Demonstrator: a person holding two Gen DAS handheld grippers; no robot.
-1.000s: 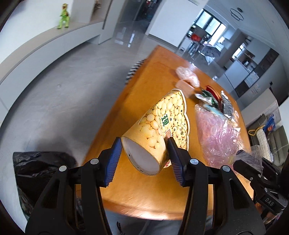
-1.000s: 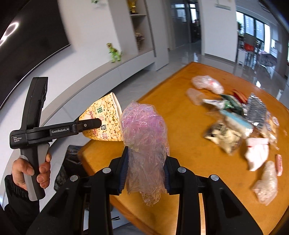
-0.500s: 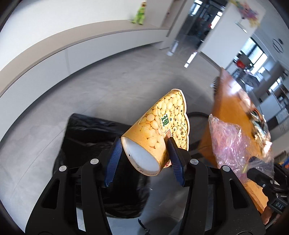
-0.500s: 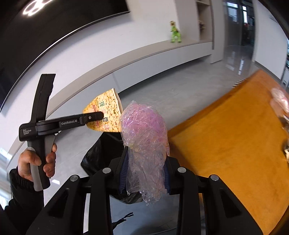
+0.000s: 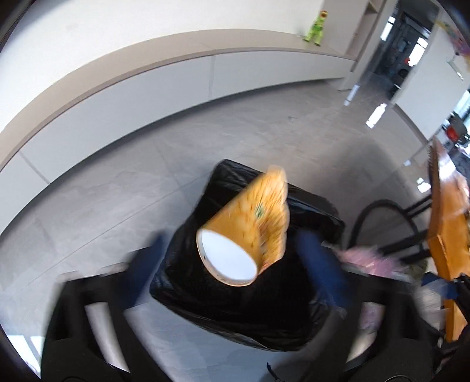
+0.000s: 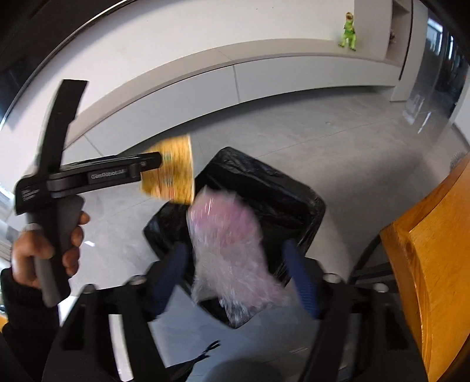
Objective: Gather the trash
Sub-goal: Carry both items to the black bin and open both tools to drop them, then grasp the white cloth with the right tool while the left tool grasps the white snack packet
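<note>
A yellow popcorn cup (image 5: 249,223), white base toward the camera, hangs blurred between the spread blue pads of my left gripper (image 5: 232,261), touching neither; the jaws are opening. Below it gapes a black trash bag (image 5: 235,308) on the floor. In the right wrist view a crumpled pink plastic bag (image 6: 226,241) sits loose between the pads of my right gripper (image 6: 236,273), whose jaws are also opening, over the same black trash bag (image 6: 264,188). The left gripper (image 6: 152,161) and the cup (image 6: 173,176) show at the left, with a hand (image 6: 44,252) on the grip.
The orange wooden table (image 6: 434,264) edge stands close on the right, its dark legs beside the bag. Grey tiled floor surrounds the bag. A long low white cabinet (image 5: 205,76) runs along the wall, with a green dinosaur toy (image 5: 315,28) on it.
Both grippers swung from the table to above the black bag and tilted down. Their jaws have spread, and the cup and the pink bag are no longer pinched.
</note>
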